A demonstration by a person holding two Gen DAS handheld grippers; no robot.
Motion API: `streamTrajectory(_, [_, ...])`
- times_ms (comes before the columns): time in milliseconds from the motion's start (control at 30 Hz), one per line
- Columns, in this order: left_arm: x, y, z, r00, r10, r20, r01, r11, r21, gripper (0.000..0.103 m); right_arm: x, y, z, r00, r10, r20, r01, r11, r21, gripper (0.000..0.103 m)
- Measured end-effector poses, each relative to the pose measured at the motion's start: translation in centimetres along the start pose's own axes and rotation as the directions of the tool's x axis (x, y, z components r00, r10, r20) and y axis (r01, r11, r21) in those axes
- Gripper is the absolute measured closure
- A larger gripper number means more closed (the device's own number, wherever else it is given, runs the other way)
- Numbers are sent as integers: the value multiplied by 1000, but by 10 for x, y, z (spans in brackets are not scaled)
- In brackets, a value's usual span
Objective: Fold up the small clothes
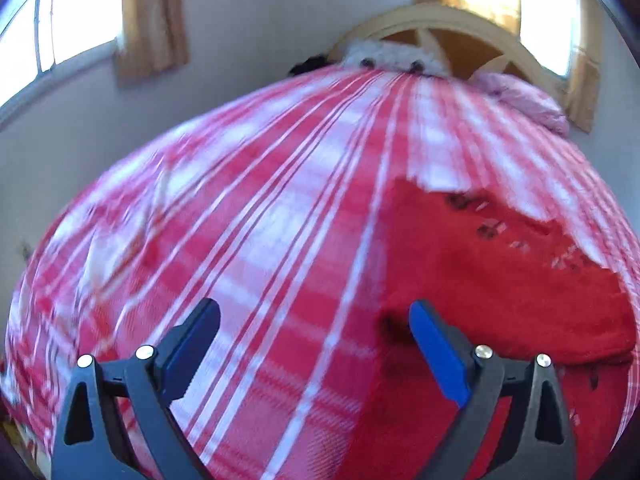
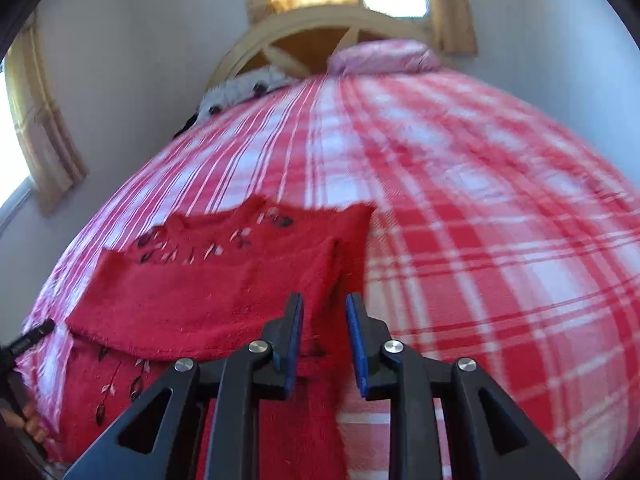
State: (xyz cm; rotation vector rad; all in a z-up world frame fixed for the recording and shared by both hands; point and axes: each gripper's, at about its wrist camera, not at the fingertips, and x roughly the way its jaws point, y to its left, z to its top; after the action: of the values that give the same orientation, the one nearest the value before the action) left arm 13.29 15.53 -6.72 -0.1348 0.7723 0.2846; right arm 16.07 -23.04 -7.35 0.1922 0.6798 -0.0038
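Note:
A small red fuzzy garment [image 1: 500, 280] with dark and pale leaf embroidery lies on a red and white plaid bedspread [image 1: 260, 220]. One part is folded over the rest. My left gripper [image 1: 316, 344] is open wide, its right finger at the garment's left edge, nothing between the jaws. In the right wrist view the garment [image 2: 208, 292] lies left and below. My right gripper [image 2: 324, 340] is open with a narrow gap, low over the garment's right edge; I cannot tell if it touches.
A pale wooden headboard [image 2: 320, 28] stands at the far end of the bed [image 2: 500, 220]. A pink pillow [image 2: 384, 56] and a white fluffy toy [image 2: 244, 88] lie by it. Windows with curtains [image 1: 152, 16] are behind.

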Motion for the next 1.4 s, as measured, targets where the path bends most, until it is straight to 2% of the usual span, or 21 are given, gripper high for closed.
streamTrajectory(167, [17,-35,18,999,-37,21,35,997,68,5,6,19,12,998,61,-9,-61,997,-49,80])
streamTrajectory(267, [36,-48,20,1000,0,-10,1,997,74,5,33,32,12,996,69,-56,-74,992,-100,80])
streamTrajectory(400, [67,-44,10,994,45,-100,-40,998,51,4,79,19,-4,984,21,-175,-29,999,-43,80])
streamTrajectory(433, [77,-41,6,990,42,-134,-36,998,48,1,81,13,-4,986,51,-156,-54,998,-14,80])
streamTrajectory(500, [78,-32,3,991,5,-131,-6,1000,-6,0,82,1,1,982,105,-157,-94,993,72,80])
streamTrajectory(567, [80,-28,4,988,-21,-153,17,1000,-26,0,82,-2,3,978,124,-165,-110,990,91,80])
streamTrajectory(633, [71,-28,5,989,-21,-148,21,1000,0,0,71,2,3,978,133,-160,-122,989,79,80])
streamTrajectory(733, [38,-27,1,997,-28,-72,34,997,73,0,29,3,-2,981,171,-90,-166,984,61,79])
streamTrajectory(800, [12,-20,-6,999,-49,-23,51,992,116,0,6,2,-8,981,185,-64,-183,982,36,71])
streamTrajectory(867, [-12,-9,-18,997,-77,9,74,984,161,0,-26,-3,-20,979,200,-35,-200,980,9,47])
streamTrajectory(933, [-24,3,-24,996,-87,22,81,977,195,0,-50,-7,-32,979,202,-17,-202,979,-6,38])
streamTrajectory(1067, [-46,27,-49,993,-112,24,103,965,241,0,-91,-19,-60,975,219,-34,-219,975,-19,38])
streamTrajectory(1200, [-55,43,-78,985,-173,-31,175,947,269,0,-113,-29,-88,974,212,-82,-213,977,-9,38])
streamTrajectory(1300, [-63,46,-103,971,-226,-76,238,928,287,0,-123,-29,-111,972,203,-117,-206,979,-13,38])
streamTrajectory(1400, [-68,48,-131,950,-293,-107,312,903,296,0,-131,-33,-135,962,231,-148,-229,973,30,38])
